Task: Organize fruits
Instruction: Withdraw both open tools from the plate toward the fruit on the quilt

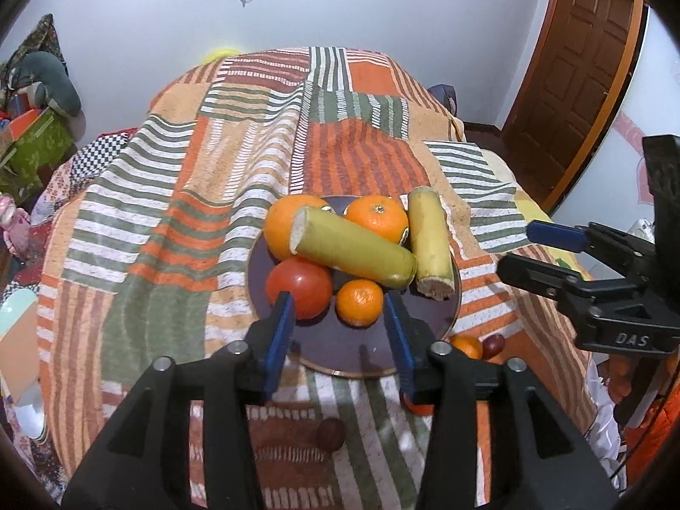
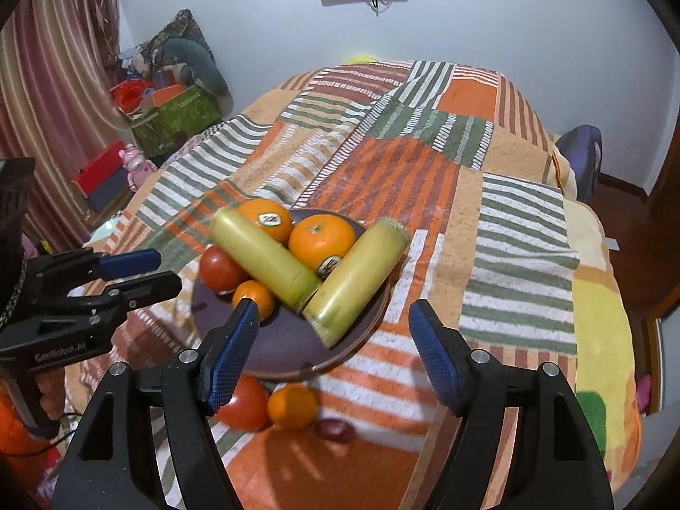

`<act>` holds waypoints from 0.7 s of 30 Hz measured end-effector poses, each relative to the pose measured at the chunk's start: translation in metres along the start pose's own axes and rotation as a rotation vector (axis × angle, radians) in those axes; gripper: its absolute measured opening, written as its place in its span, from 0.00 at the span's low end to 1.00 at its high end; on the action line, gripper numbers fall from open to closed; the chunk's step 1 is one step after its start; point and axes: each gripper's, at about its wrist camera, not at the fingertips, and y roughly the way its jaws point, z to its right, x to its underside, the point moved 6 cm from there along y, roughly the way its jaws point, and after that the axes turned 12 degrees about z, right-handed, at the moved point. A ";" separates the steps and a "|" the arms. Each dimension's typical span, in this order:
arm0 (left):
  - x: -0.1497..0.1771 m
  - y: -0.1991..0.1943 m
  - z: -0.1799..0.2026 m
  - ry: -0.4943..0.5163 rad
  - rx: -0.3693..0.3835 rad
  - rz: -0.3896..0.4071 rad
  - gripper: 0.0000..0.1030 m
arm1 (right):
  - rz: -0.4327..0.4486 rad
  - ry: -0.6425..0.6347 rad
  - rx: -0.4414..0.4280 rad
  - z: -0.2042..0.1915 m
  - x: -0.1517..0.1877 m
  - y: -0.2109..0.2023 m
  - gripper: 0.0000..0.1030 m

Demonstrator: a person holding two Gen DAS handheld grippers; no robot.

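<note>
Left gripper (image 1: 340, 331): jaws wide apart, holding nothing, hovering over the near edge of the plate.
Plate (image 1: 340, 352): dark purple, on a striped patchwork blanket (image 1: 191, 195) covering the bed.
On the plate, left to right: tomato (image 1: 298, 288) near left, large orange (image 1: 285, 225) behind it, small mandarin (image 1: 359, 301) near centre, yellow-green cut stalk (image 1: 352, 253) lying across the fruit, second orange (image 1: 376, 216) far, second cut stalk (image 1: 430, 248) on the right.
Off the plate: loose tomato (image 2: 243, 403), mandarin (image 2: 292, 407) and dark plum (image 2: 335, 430) on the blanket, just near of the plate.
Right gripper (image 2: 333, 357): jaws wide open, empty, above the plate's near rim.
</note>
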 end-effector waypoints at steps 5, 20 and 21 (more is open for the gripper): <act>0.011 -0.015 -0.004 0.000 -0.013 -0.008 0.48 | -0.006 -0.009 -0.016 -0.015 0.014 -0.011 0.68; 0.060 -0.031 -0.025 -0.034 -0.032 -0.077 0.52 | -0.101 -0.052 -0.059 -0.052 0.058 0.004 0.68; 0.063 -0.031 -0.026 -0.034 -0.028 -0.081 0.52 | -0.102 -0.054 -0.055 -0.054 0.059 0.004 0.68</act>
